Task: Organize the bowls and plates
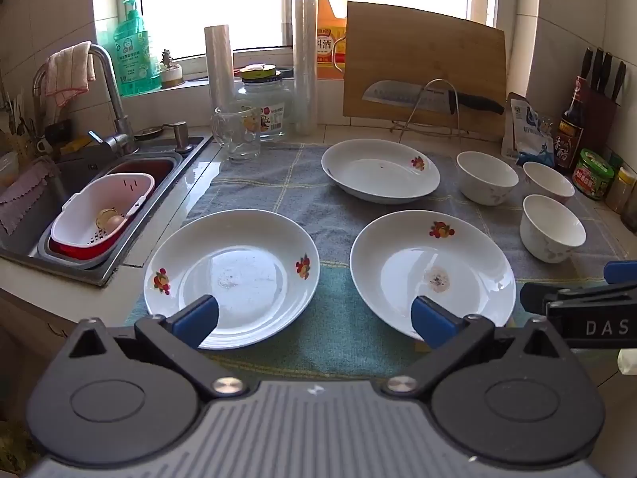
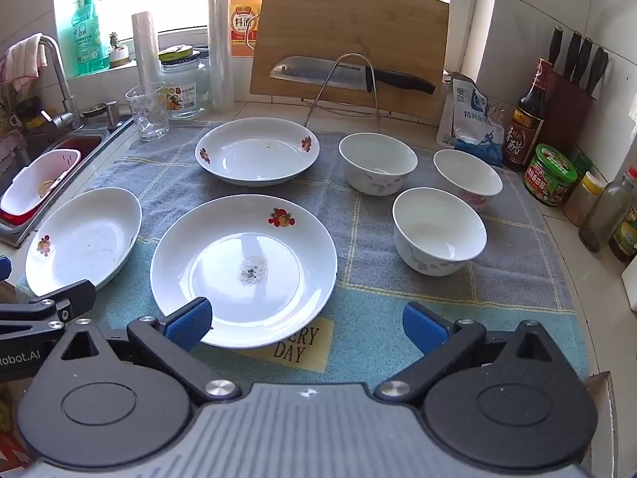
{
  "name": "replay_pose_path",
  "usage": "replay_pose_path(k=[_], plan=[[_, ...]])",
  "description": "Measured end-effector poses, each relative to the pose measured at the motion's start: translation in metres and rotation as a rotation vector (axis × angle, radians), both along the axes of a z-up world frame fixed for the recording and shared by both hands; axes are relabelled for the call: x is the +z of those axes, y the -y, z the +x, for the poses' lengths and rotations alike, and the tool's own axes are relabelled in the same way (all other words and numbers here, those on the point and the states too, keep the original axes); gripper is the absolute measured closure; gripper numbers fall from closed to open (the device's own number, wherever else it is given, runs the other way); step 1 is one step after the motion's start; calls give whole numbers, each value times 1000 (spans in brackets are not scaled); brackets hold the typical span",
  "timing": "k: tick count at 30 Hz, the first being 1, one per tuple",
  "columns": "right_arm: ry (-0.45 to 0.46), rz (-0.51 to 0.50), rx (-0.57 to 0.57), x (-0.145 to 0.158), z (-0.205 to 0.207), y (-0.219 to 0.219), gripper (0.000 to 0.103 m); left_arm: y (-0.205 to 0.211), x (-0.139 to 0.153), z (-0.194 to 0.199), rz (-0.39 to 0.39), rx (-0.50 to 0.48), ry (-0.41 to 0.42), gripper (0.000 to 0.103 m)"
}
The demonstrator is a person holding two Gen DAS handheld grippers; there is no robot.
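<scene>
Left wrist view: left gripper [image 1: 314, 320] spread wide, nothing between the blue pads, hovering low over the near edge of a grey-and-teal checked towel [image 1: 278, 183]. Left pad [image 1: 197, 318] overlapping the near rim of the left plate [image 1: 233, 277]; right pad [image 1: 432, 324] overlapping the near rim of the middle plate [image 1: 432, 273], with bare towel in the gap between the two plates. Third, far plate [image 1: 380, 169] lying flat farther back, apart from both. Three white bowls at right, all upright: back-left bowl [image 1: 486, 177], back-right bowl [image 1: 548, 181], near bowl [image 1: 553, 228], close together, whether touching unclear. Sink [image 1: 79, 175] at left with a pink colander [image 1: 101, 215] inside.

Right wrist view: right gripper [image 2: 306, 324] likewise spread wide and gripping nothing, left pad [image 2: 189, 322] over the near rim of the middle plate [image 2: 243, 265], right pad [image 2: 426, 326] over bare towel [image 2: 438, 298]. Left plate [image 2: 83, 239] near the towel's left edge; far plate [image 2: 256, 150] behind. Bowls in a cluster at right [image 2: 377, 163], [image 2: 467, 175], [image 2: 439, 230]. Bamboo cutting board [image 2: 350, 40] leaning at the back with a knife [image 2: 350, 75] across a wire rack.
</scene>
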State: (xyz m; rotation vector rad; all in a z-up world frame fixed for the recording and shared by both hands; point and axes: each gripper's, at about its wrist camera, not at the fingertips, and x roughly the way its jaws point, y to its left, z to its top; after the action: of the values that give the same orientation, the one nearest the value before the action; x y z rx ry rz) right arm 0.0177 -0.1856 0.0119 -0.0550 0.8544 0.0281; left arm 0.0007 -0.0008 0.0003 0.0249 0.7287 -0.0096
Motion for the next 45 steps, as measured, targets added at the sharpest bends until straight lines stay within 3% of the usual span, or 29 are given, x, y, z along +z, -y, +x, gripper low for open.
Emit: replay_pose_path(k=[4, 45], plan=[[4, 9, 4, 2, 0, -3, 0, -8, -1, -8, -23, 7, 27, 1], [25, 7, 14, 7, -6, 0, 0, 2, 6, -9, -7, 13, 14, 1]])
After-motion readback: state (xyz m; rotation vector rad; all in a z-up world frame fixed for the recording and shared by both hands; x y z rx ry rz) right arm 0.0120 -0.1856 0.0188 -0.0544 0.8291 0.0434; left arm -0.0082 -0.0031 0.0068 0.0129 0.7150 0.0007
